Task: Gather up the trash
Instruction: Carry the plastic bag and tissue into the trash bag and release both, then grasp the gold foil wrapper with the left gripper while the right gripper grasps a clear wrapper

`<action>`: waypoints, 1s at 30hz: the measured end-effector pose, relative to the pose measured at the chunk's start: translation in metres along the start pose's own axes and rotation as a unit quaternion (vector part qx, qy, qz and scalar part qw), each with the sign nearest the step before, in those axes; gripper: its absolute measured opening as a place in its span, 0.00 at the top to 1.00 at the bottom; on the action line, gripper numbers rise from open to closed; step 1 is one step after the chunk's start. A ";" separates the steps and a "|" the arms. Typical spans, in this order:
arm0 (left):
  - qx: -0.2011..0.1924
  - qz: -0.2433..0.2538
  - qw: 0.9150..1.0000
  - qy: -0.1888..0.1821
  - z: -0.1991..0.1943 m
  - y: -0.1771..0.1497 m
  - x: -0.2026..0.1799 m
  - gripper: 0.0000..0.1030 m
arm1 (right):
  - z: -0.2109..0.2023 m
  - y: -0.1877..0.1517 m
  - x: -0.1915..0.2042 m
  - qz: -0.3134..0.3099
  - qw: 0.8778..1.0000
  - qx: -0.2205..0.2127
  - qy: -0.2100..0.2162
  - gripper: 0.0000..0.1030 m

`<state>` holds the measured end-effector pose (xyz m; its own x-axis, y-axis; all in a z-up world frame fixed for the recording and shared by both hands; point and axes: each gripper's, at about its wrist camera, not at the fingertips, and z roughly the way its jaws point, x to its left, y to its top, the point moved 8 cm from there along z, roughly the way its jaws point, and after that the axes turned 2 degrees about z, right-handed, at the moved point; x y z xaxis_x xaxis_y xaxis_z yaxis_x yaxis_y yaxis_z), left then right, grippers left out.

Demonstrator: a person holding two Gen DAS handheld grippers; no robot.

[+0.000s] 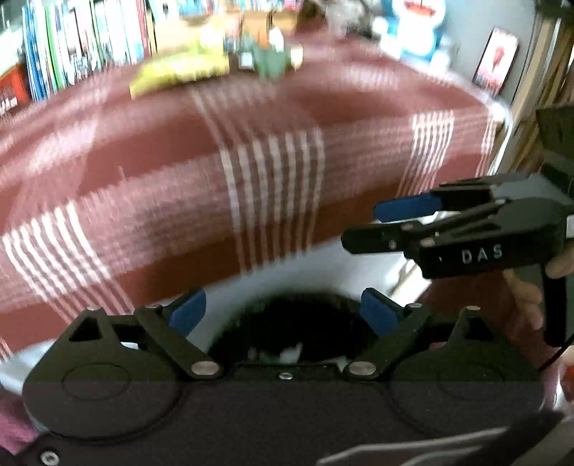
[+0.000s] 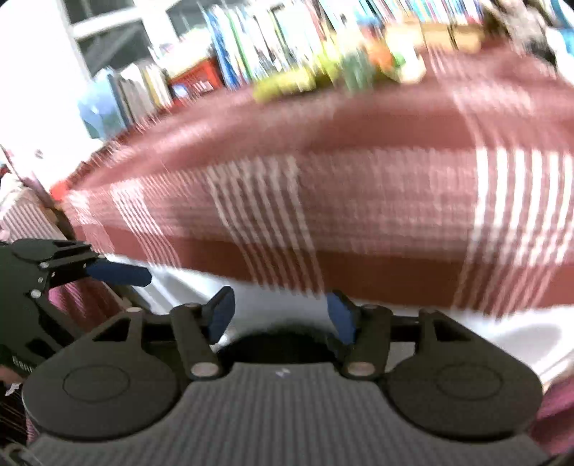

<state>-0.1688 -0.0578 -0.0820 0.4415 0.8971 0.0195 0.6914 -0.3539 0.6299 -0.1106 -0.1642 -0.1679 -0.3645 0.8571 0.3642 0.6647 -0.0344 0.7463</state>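
Observation:
In the left wrist view my left gripper point(image 1: 283, 309) is open, its blue pads wide apart with nothing between them. Right under it is a white bin point(image 1: 287, 281) with a dark inside, and pale scraps point(image 1: 287, 353) lie at the bottom. My right gripper point(image 1: 362, 226) hangs to the right of the bin, open and empty, with a hand on its grip. In the right wrist view the right gripper point(image 2: 281, 313) is open over the same dark bin mouth point(image 2: 280, 344). One blue finger point(image 2: 122, 274) of the left gripper shows at the left.
A table under a red cloth with white stripes point(image 1: 251, 161) fills the view beyond the bin. Blurred yellow-green packets point(image 1: 179, 71) and a green item point(image 1: 269, 61) sit at its far edge. Behind stand books point(image 1: 71, 46), a blue-white figure point(image 1: 419, 28) and a framed picture point(image 1: 495, 61).

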 end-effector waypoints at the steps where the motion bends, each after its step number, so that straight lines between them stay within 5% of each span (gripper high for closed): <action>1: -0.015 0.000 1.000 0.000 -0.007 0.009 0.004 0.09 | -0.007 0.011 0.004 -0.011 1.000 -0.016 0.002 0.27; 9: -0.122 -0.023 0.991 0.043 -0.028 0.090 0.043 0.06 | -0.034 0.088 0.001 -0.064 0.990 -0.114 -0.049 0.22; 13: -0.150 -0.043 0.985 0.080 -0.012 0.126 0.074 0.03 | -0.026 0.116 -0.017 -0.075 0.984 -0.132 -0.091 0.22; 16: -0.171 -0.074 0.980 0.073 0.006 0.153 0.098 0.03 | -0.012 0.133 -0.028 -0.074 0.984 -0.127 -0.099 0.23; 22: -0.145 -0.181 0.972 0.023 0.061 0.195 0.142 0.03 | 0.021 0.159 -0.034 -0.109 0.979 -0.119 -0.125 0.27; 26: -0.123 -0.259 0.958 -0.016 0.100 0.207 0.162 0.03 | 0.045 0.174 -0.037 -0.122 0.976 -0.114 -0.141 0.42; 30: -0.098 -0.324 0.940 -0.037 0.134 0.212 0.176 0.06 | 0.067 0.187 -0.040 -0.135 0.974 -0.105 -0.151 0.42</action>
<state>0.1319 -0.0106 -0.0486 0.0076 0.8847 -0.4662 0.7140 0.3216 0.6219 0.0721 -0.1703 -0.0806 -0.2789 0.9602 -0.0181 0.4112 0.1365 0.9013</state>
